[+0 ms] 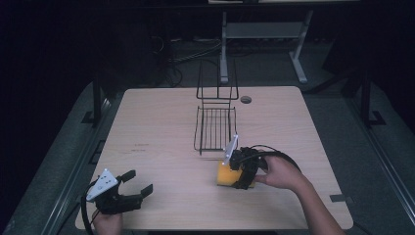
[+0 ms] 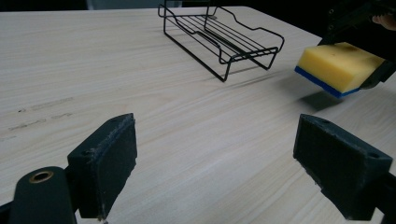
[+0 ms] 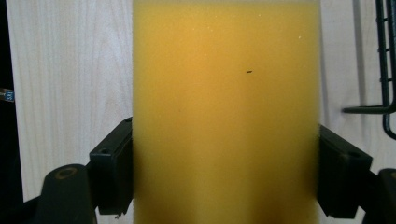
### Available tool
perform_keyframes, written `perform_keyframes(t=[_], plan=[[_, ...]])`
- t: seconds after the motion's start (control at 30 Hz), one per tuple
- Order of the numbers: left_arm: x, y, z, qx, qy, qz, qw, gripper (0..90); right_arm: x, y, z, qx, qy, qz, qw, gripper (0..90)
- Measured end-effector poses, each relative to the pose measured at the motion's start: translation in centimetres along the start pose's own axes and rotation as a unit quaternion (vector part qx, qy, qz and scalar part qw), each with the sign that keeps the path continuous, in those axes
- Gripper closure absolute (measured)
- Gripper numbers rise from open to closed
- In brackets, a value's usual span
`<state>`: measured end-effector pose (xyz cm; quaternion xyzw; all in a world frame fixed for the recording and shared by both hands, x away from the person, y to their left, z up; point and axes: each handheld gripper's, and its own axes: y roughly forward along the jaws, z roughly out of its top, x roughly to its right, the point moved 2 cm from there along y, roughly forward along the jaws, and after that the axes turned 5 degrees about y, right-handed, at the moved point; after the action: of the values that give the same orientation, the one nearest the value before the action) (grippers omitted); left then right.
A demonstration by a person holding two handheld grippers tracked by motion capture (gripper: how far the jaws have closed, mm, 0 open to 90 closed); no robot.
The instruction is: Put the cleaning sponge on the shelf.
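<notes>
A yellow sponge [image 1: 225, 175] with a blue underside [image 2: 322, 81] hangs just above the table, casting a shadow below it. My right gripper [image 1: 238, 172] is shut on it, the jaws pressing both long sides of the sponge [image 3: 226, 93]. A black wire rack [image 1: 215, 128] stands at the table's middle, just beyond the sponge. My left gripper [image 1: 138, 182] rests near the front left corner, open, with nothing between its pads [image 2: 105, 163]. From there the sponge [image 2: 338, 65] lies far right and the rack [image 2: 219, 32] ahead.
The light wooden table [image 1: 161, 122] has a round cable hole [image 1: 246, 99] behind the rack. Dark floor, cables and a grey desk frame [image 1: 264, 34] lie beyond the far edge. The rack's wire edge [image 3: 385, 60] runs close to the sponge's right.
</notes>
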<state>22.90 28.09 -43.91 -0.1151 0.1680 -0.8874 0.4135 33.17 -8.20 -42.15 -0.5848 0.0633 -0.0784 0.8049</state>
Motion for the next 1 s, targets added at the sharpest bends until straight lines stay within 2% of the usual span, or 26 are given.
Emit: perform_keyframes(t=[0.5, 0.63, 0.83, 1.0], plan=[[0.0, -0.1, 0.0, 0.001, 0.000, -0.001, 1.0000, 12.8, 1.1, -0.5, 1.8, 0.006, -0.007, 0.003, 1.0000, 21.4], [0.0, -0.1, 0.0, 0.001, -0.002, -0.001, 1.0000, 12.8, 1.5, -0.4, 2.2, 0.000, -0.006, 0.001, 1.0000, 21.4], [-0.1, -0.1, 0.0, 0.001, -0.002, -0.001, 1.0000, 12.8, 2.2, -0.5, 2.7, 0.010, -0.012, 0.005, 0.9999, 21.4], [-0.1, -0.1, 0.0, 0.002, -0.001, -0.001, 1.0000, 12.8, 2.7, -0.6, 3.2, 0.007, -0.007, 0.003, 0.9999, 21.4]])
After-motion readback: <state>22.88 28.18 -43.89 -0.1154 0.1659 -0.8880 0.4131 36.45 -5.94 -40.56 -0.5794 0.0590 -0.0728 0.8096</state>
